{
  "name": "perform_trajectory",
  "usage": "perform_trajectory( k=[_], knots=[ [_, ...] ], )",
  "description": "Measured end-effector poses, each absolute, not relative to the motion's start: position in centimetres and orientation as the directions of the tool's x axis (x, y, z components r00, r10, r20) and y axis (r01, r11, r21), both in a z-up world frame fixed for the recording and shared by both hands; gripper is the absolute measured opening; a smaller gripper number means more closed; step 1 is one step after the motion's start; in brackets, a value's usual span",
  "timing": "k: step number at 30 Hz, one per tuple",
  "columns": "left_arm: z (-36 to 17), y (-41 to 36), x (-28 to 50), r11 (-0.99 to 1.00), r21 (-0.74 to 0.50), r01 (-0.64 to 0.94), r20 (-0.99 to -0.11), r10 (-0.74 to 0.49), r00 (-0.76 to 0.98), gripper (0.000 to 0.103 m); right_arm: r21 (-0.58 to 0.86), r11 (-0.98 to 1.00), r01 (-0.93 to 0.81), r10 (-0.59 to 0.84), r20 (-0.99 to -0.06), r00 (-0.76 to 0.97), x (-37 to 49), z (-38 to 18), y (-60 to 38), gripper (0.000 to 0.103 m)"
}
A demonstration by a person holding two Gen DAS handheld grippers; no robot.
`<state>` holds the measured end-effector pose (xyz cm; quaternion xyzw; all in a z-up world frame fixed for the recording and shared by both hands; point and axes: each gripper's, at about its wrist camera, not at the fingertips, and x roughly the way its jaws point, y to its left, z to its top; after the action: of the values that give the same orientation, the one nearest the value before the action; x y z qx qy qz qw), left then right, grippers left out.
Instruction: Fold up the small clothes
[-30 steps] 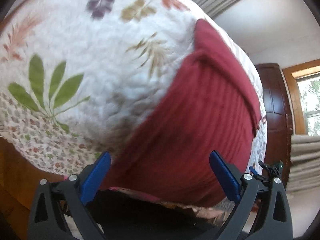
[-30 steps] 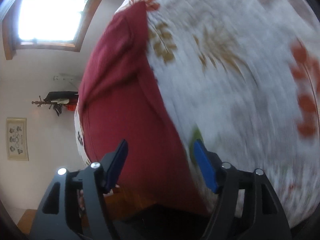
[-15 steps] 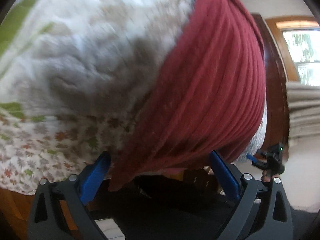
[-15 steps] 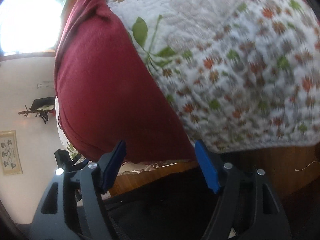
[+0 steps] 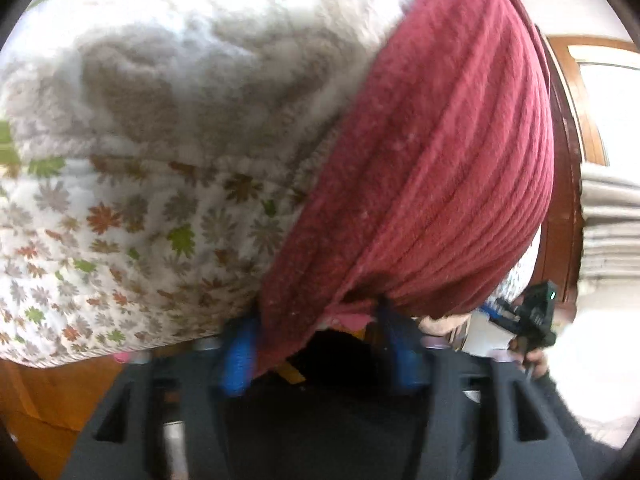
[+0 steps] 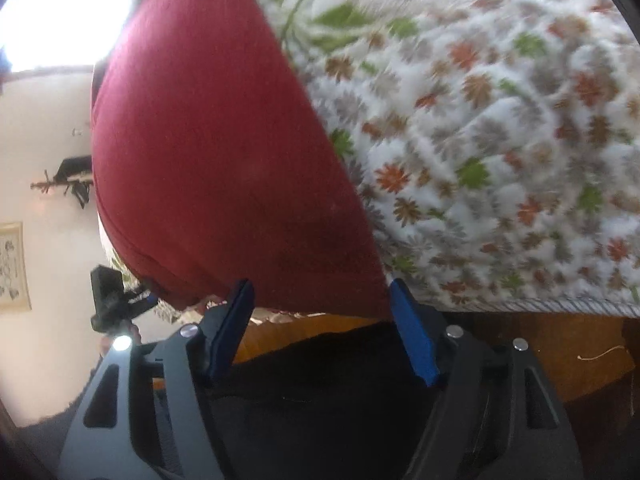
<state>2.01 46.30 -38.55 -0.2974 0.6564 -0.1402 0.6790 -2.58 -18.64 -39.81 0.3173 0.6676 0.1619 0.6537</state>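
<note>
Left gripper: at near hem of maroon ribbed garment; blue pads blurred, gap narrowed, cloth edge between them; firm grip cannot tell. Garment: lies flat on floral quilt, near edge hangs past quilt border. Right gripper: jaws spread wide, hem corner between blue pads, nothing clamped. Quilt: white, stitched, leaf and flower print.
</note>
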Motion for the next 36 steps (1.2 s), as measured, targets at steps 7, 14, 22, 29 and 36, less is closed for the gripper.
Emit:
perform_trajectory(
  k=[7,14,22,29,36],
  knots=[
    [-38.6,47.3,1.0,0.774,-0.594,-0.219,-0.802,-0.591,0.083,0.046,0.664,0.727,0.175,0.663,-0.745,0.070,-2.3,-40.3,-16.7,0.067],
    [-38.9,45.6,1.0,0.786,-0.572,-0.236,-0.818,-0.569,0.085,0.080,0.669,0.710,0.220,0.679,-0.733,0.041,-4.0,-42.1,-17.9,0.066],
    [-40.3,45.5,1.3,0.780,-0.565,-0.269,-0.818,-0.572,0.060,0.026,0.690,0.681,0.245,0.698,-0.713,0.068,-3.9,-43.5,-15.7,0.064],
    [-39.9,48.2,0.3,0.748,-0.592,-0.300,-0.795,-0.602,0.070,0.008,0.760,0.605,0.239,0.762,-0.639,0.104,-4.9,-41.7,-15.6,0.007],
    [-38.2,49.9,-2.5,0.661,-0.679,-0.319,-0.724,-0.675,0.143,0.007,0.825,0.519,0.222,0.802,-0.560,0.208,-6.0,-37.0,-18.3,0.006]
  ],
)
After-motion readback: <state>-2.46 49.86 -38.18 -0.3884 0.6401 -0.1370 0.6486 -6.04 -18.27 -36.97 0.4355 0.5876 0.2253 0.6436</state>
